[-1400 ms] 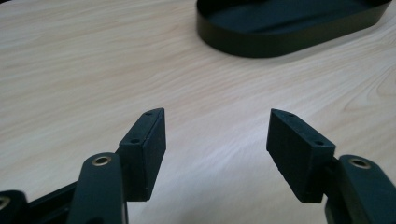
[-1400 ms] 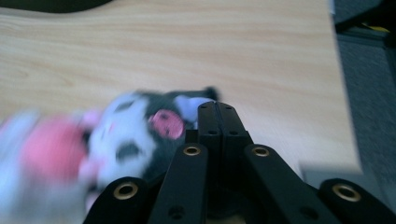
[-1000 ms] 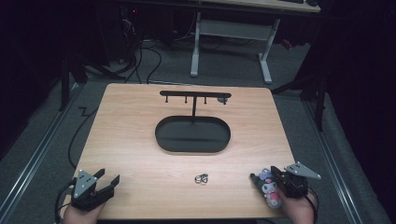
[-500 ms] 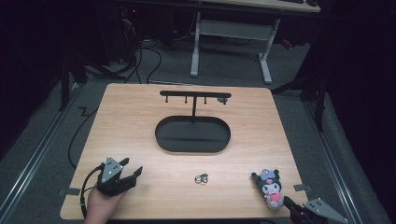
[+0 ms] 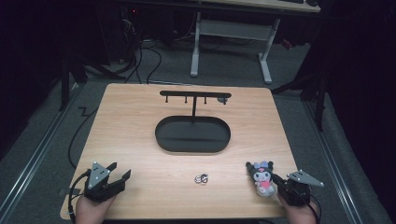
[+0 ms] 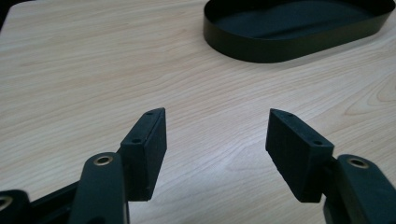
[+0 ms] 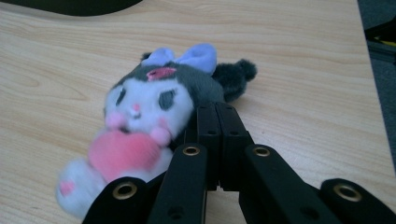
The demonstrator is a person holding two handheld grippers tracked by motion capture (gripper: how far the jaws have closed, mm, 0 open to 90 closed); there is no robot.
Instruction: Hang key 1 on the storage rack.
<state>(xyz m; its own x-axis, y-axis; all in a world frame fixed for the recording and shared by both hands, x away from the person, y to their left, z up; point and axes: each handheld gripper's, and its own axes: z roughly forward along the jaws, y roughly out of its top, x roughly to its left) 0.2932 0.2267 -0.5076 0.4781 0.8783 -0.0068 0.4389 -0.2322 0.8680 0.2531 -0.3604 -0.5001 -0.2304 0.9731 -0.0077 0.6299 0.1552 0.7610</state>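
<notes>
A small plush toy (image 5: 260, 177) with black ears, a lilac bow and a pink heart lies near the table's front right. My right gripper (image 5: 276, 180) rests right beside it, its jaws pressed together along the toy's side in the right gripper view, plush toy (image 7: 140, 116), right gripper (image 7: 217, 111); nothing shows between the pads. My left gripper (image 5: 120, 171) is at the front left, open over bare wood, left gripper (image 6: 217, 130). A small metal key ring (image 5: 201, 178) lies between the two hands.
A black oval tray (image 5: 163, 140) sits mid-table, tray (image 6: 289, 49), with a thin black hook stand (image 5: 195, 95) rising behind it. A wooden table (image 5: 140, 116) ends just in front of both hands; cables and desk legs lie on the floor beyond.
Half a second ago the right gripper was off the table's front right corner; it has come back up beside the plush. The left gripper has slid back left.
</notes>
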